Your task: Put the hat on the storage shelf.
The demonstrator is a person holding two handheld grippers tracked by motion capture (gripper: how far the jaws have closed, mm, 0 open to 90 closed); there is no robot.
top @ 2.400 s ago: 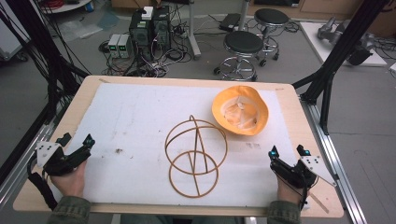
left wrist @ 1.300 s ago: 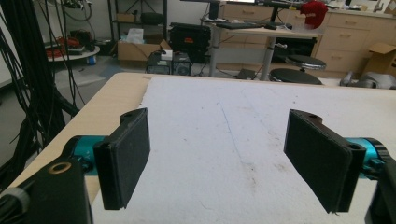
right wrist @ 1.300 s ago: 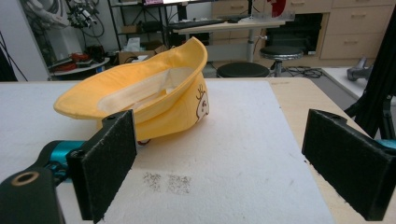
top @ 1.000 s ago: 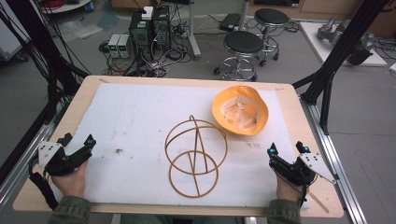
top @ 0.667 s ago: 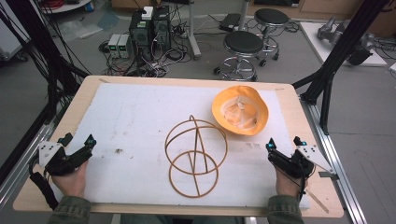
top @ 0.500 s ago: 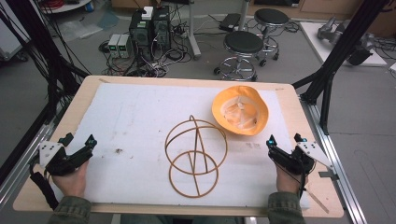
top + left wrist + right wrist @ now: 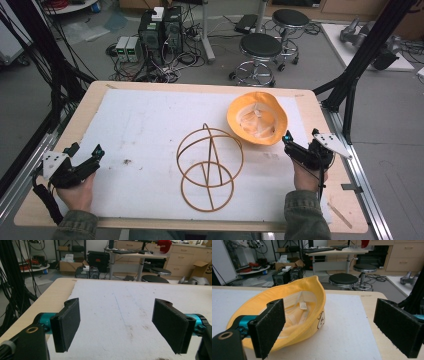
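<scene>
White matting covers most of the wooden table (image 7: 320, 102), with stools and computer gear on the floor beyond its far edge. On the mat near the far right corner lies a yellow hat (image 7: 257, 118), upside down, its pale lining and label facing up. It rests just ahead of the right gripper (image 7: 300, 148), a little to that gripper's left; in the right gripper view the hat's (image 7: 294, 312) near brim sits right behind the left jaw, so the hat is off-centre from the gap rather than between the jaws. The jaws stand wide apart with nothing in them. The hat is roundish with no clear long axis; its brim edge nearest the right hand is the obvious place to take hold, and the move I would expect is a short push forward and leftward.

A wire hat stand (image 7: 209, 166) of thin brown hoops sits at mid-table toward the near edge, close beside the hat but apart from it. The left gripper (image 7: 80, 162) rests at the near left corner, well away from the hat, its jaws likewise spread over bare mat (image 7: 120, 315).
</scene>
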